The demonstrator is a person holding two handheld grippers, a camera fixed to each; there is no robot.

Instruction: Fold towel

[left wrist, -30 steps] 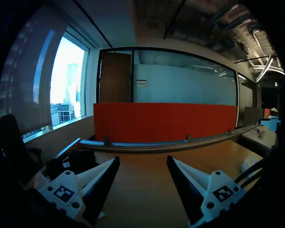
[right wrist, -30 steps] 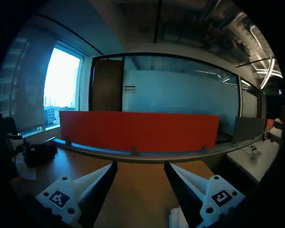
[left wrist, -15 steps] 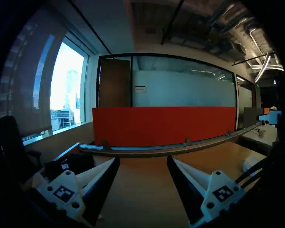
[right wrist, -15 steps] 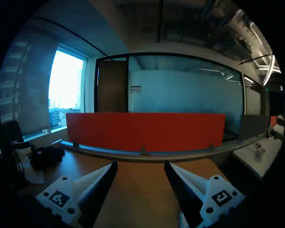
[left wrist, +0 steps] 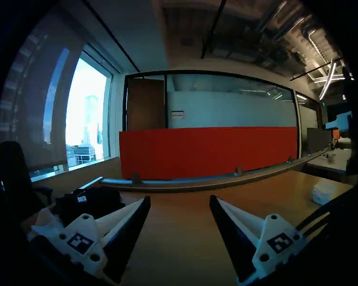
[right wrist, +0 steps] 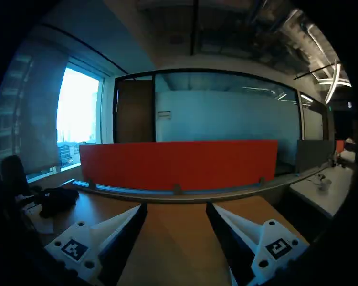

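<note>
Tongs stand released on both sides: left tongs (left wrist: pixel 179 198) and right tongs (right wrist: pixel 176 205) spread wide above the wooden desk (left wrist: pixel 179 238), grasping nothing. What looks like the towel (left wrist: pixel 324 192), white and folded, lies on the desk well right of the left tongs. A black bag (left wrist: pixel 90 202) sits at far left.

far edge of desk (left wrist: pixel 179 233): partition (left wrist: pixel 207 152) | on desk, left: bag (left wrist: pixel 90 202) | on desk, right: bundle (left wrist: pixel 324 192) | left of bag: chair (left wrist: pixel 12 176) | left wall: window (left wrist: pixel 86 119) | behind partition: door (left wrist: pixel 145 105), glass wall (left wrist: pixel 231 109) | right of desk: second desk (right wrist: pixel 322 190)
</note>
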